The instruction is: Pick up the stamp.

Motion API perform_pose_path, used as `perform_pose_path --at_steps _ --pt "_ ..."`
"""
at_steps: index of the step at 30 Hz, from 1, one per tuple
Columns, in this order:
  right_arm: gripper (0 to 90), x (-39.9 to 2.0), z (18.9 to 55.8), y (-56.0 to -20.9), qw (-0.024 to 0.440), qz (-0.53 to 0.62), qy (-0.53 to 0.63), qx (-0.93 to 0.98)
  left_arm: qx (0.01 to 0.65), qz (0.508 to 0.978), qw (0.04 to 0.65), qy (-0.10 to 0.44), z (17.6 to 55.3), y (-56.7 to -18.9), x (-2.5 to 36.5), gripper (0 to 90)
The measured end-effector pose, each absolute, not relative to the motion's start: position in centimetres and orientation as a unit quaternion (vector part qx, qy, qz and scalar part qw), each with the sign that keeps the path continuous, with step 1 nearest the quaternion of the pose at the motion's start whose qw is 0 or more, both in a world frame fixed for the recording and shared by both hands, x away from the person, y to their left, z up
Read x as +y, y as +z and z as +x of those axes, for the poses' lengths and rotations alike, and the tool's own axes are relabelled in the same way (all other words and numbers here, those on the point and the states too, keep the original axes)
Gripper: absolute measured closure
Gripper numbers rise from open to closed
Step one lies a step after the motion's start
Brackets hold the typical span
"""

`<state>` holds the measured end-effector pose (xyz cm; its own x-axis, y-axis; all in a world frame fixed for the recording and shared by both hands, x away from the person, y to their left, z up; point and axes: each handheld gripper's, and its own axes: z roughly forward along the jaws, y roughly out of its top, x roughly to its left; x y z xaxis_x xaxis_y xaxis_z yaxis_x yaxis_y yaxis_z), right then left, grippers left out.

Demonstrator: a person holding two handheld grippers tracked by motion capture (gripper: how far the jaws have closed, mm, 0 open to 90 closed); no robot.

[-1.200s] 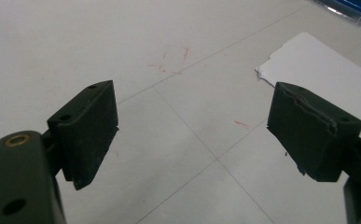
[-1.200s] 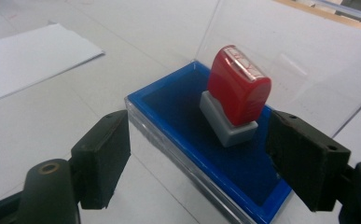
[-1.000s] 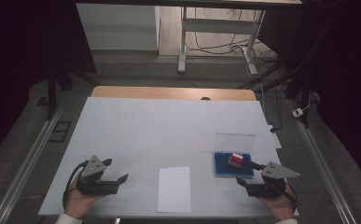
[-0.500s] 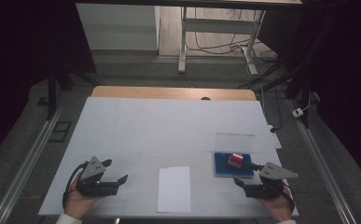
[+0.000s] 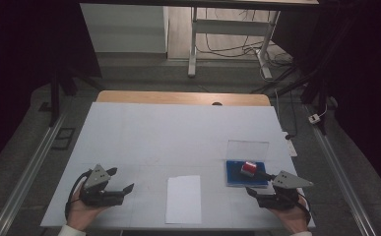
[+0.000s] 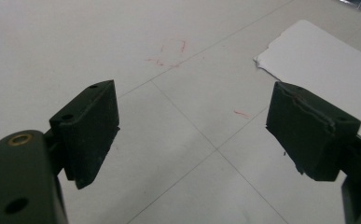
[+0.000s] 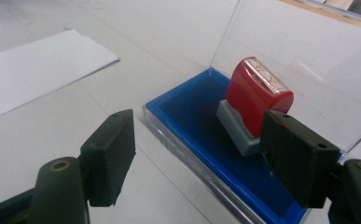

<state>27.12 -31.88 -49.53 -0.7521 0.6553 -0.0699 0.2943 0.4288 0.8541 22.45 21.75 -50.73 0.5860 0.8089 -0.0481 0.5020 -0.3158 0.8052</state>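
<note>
Stamp: red plastic self-inking stamp with a grey base point(image 7: 255, 105), standing tilted in the blue ink pad tray with its clear hinged lid raised point(image 7: 201, 135); from the high view, stamp point(image 5: 249, 168) and tray point(image 5: 237, 179) near the right front of the white-covered table point(image 5: 178, 132).
Right claw: point(image 5: 258, 183) just beside the tray's near edge, jaws wide apart and just been closing a little; right gripper view puts the tray's corner between the jaws and the stamp just beyond one jaw, apart from it, nothing gripped.
Left claw: point(image 5: 120, 180) at the left front, jaws spread wide over bare table, holding nothing.
Paper: blank white rectangular sheet point(image 5: 183, 198) lying flat between the two claws.
Left gripper view alone: faint red marks point(image 6: 171, 53) on the table, the sheet's ragged corner point(image 6: 318, 56).
High view alone: both hands, the wooden table edge at the back.
</note>
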Motion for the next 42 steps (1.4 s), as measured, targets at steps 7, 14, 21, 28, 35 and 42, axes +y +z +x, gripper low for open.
perform_pose_path --at_steps 7,14,21,28,35,42 --pt "29.0 -31.6 27.2 -48.7 0.203 0.283 0.443 0.826 0.411 0.792 0.41 0.188 22.3 -50.7 21.5 17.7" --pt "29.3 -31.2 27.9 -47.4 0.211 0.288 0.426 0.831 0.412 0.791 0.411 0.188 22.3 -50.8 21.7 17.8" --pt "29.1 -30.8 29.1 -46.3 0.21 0.287 0.399 0.845 0.411 0.793 0.409 0.186 22.4 -50.9 21.5 18.0" --pt "29.0 -30.4 30.7 -45.5 0.198 0.294 0.38 0.854 0.411 0.794 0.408 0.184 22.4 -50.9 21.5 18.1" --pt "29.5 -29.7 33.1 -45.4 0.187 0.299 0.331 0.875 0.41 0.796 0.405 0.182 22.5 -51.0 21.6 18.2" --pt "37.4 -29.4 33.8 -45.2 0.172 0.294 0.332 0.88 0.409 0.799 0.402 0.183 22.5 -51.0 21.5 18.2"
